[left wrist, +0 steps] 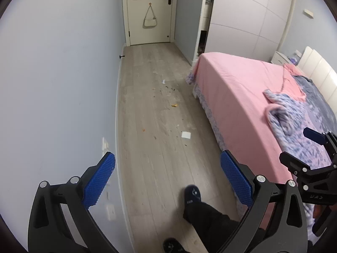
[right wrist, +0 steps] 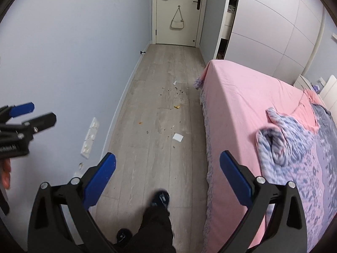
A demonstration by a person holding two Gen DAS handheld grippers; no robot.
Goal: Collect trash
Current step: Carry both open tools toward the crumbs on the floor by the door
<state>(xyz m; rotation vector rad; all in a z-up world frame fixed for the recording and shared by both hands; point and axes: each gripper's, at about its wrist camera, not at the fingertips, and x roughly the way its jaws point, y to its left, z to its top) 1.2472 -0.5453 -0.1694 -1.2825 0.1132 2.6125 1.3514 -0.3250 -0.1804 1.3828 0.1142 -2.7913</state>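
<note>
Trash lies scattered on the grey wood floor ahead. A white paper square [left wrist: 186, 135] [right wrist: 178, 137] is nearest, beside the bed. Farther on are an orange scrap [left wrist: 174, 105] [right wrist: 177, 106], a small orange crumb [left wrist: 144, 129] [right wrist: 139, 123], dark crumbs [left wrist: 168, 88] [right wrist: 178, 90] and a small white scrap [left wrist: 163, 81] [right wrist: 175, 82]. My left gripper [left wrist: 167, 181] is open and holds nothing, high above the floor. My right gripper [right wrist: 167, 180] is open too and holds nothing. Each gripper shows at the edge of the other's view.
A bed with a pink sheet [left wrist: 242, 97] [right wrist: 248, 109] and a crumpled blue blanket [right wrist: 294, 139] fills the right side. A pale wall [left wrist: 63, 84] with sockets [right wrist: 90, 137] runs along the left. A closed door [left wrist: 150, 10] with hanging bags ends the corridor. The person's slippered foot [left wrist: 192, 194] [right wrist: 161, 198] steps forward.
</note>
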